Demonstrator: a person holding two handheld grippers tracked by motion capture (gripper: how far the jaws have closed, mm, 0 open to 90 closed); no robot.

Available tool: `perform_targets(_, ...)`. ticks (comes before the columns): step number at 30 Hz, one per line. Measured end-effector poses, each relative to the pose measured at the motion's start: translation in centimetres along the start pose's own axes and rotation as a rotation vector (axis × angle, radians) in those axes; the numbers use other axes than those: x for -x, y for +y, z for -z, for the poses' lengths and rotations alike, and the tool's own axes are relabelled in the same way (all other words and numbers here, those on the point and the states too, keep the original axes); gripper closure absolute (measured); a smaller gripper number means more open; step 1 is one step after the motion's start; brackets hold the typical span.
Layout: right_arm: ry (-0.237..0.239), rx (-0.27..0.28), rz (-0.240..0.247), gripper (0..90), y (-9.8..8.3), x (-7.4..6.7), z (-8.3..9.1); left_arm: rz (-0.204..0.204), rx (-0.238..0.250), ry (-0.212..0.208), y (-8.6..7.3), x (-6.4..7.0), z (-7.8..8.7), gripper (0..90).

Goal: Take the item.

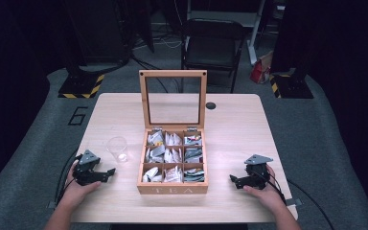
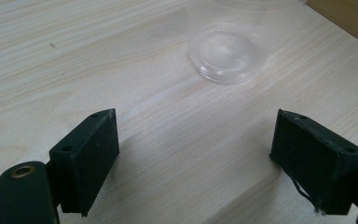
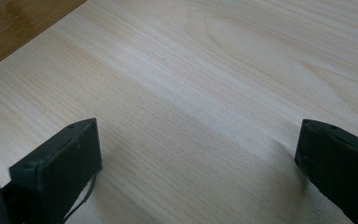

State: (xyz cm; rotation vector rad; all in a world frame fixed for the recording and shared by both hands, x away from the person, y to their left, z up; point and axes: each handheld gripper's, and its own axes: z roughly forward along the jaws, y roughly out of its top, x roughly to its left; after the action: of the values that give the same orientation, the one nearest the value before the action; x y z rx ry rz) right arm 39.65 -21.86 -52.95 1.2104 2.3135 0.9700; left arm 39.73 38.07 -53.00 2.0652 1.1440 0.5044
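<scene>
Tabletop point(image 1: 239, 120): tea box point(image 1: 172, 188) holds sachets point(image 1: 172, 154), cup point(image 1: 117, 147) empty, both grippers' jaws open.

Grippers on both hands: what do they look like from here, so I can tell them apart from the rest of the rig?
The left gripper and right gripper match: black bodies, each topped by a grey three-cornered plate, with two blocky black jaws carrying flat matte pads. A dark cable trails from each. The person's forearms are bare, no sleeves visible.

One clear plastic cup point(image 1: 117, 148), one wooden tea box point(image 1: 172, 189) with nine compartments, two tools.
</scene>
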Motion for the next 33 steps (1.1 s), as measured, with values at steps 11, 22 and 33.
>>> perform_targets(11, -0.001, -0.001, 0.001, 0.0, 0.00, 0.00, 0.00, 0.002, 0.000, 0.003, 0.00, 0.05, 0.00, 14.9)
perform_targets(22, -0.001, 0.000, 0.001, 0.0, 0.00, 0.00, 0.00, 0.008, 0.001, 0.010, -0.01, 0.14, 0.05, 16.2)
perform_targets(33, 0.003, -0.001, -0.004, 0.0, 0.00, -0.06, 0.01, -0.008, -0.005, 0.002, 0.09, 0.19, 0.34, 24.5)
